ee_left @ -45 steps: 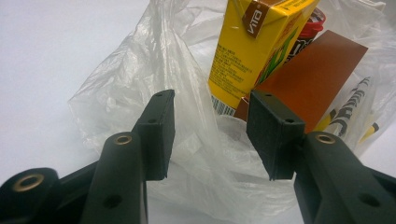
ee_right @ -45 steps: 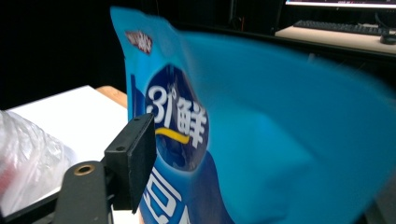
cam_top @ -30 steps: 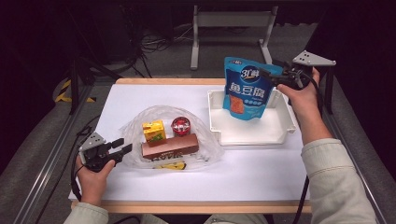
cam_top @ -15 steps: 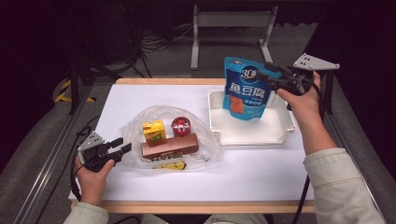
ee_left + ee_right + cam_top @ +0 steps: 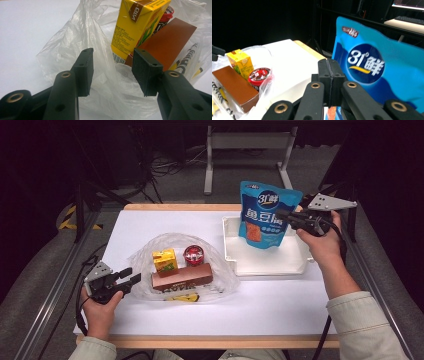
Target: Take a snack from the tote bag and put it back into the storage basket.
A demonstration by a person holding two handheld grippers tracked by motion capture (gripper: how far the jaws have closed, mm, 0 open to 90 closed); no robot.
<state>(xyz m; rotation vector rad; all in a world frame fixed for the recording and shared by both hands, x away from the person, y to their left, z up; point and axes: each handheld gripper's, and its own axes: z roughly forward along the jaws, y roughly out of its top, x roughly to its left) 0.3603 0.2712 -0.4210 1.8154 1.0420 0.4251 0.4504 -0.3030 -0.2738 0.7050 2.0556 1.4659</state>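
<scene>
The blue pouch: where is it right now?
In the high view the blue pouch stands upright at the right over the white tray, beside the right gripper.

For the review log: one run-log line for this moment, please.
right tongs: just closed at blue pouch edge, pinch unclear | left tongs: open at plastic bag

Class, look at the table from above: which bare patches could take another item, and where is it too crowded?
Free: the far-left table top beyond the plastic bag, the near strip in front of the bag and the white tray, and the tray's near floor. Crowded: the bag, holding the yellow carton, red-lidded cup and brown box; the blue pouch stands in the tray's far part.
</scene>
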